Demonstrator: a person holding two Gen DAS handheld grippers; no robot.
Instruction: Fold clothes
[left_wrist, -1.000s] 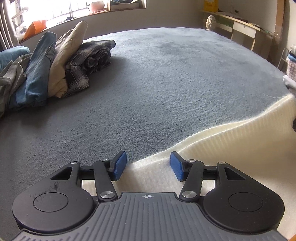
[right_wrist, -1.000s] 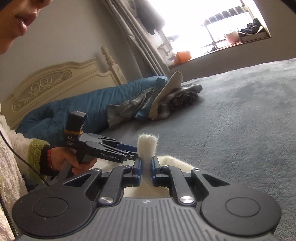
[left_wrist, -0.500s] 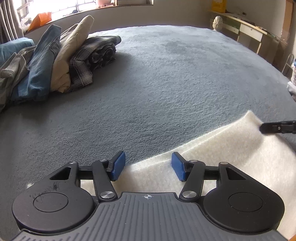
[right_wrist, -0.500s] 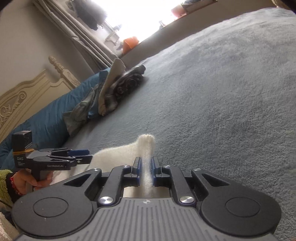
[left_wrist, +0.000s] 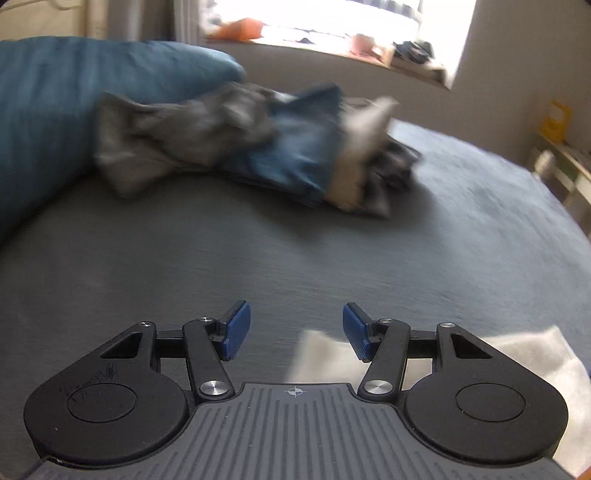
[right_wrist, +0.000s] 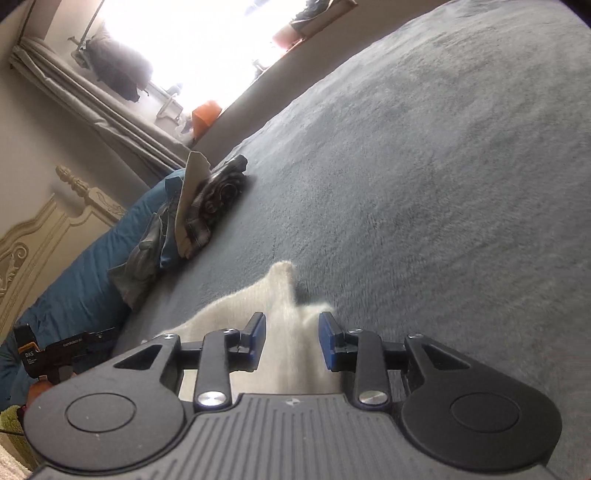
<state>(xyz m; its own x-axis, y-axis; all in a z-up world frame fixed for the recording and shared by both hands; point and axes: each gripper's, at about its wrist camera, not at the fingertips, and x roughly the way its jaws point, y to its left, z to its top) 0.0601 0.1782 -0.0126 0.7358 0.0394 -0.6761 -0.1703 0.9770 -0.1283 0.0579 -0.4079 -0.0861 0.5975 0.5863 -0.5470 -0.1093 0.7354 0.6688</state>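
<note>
Since the earlier frame the left gripper has been swung off the white garment toward the clothes pile, jaws apart and empty. The right gripper is opening, the garment's fold between unpressed pads on the grey bedspread; full release is best finished before lifting away

Both grippers: right gripper and left gripper have black linkages, blue pads, silver screws, ribbed grey base; green cuff at 8 o'clock.

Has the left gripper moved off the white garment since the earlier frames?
Yes. The left gripper, jaws open and empty, has swung left toward the clothes pile; the white garment now lies at its lower right, not between its pads.
</note>
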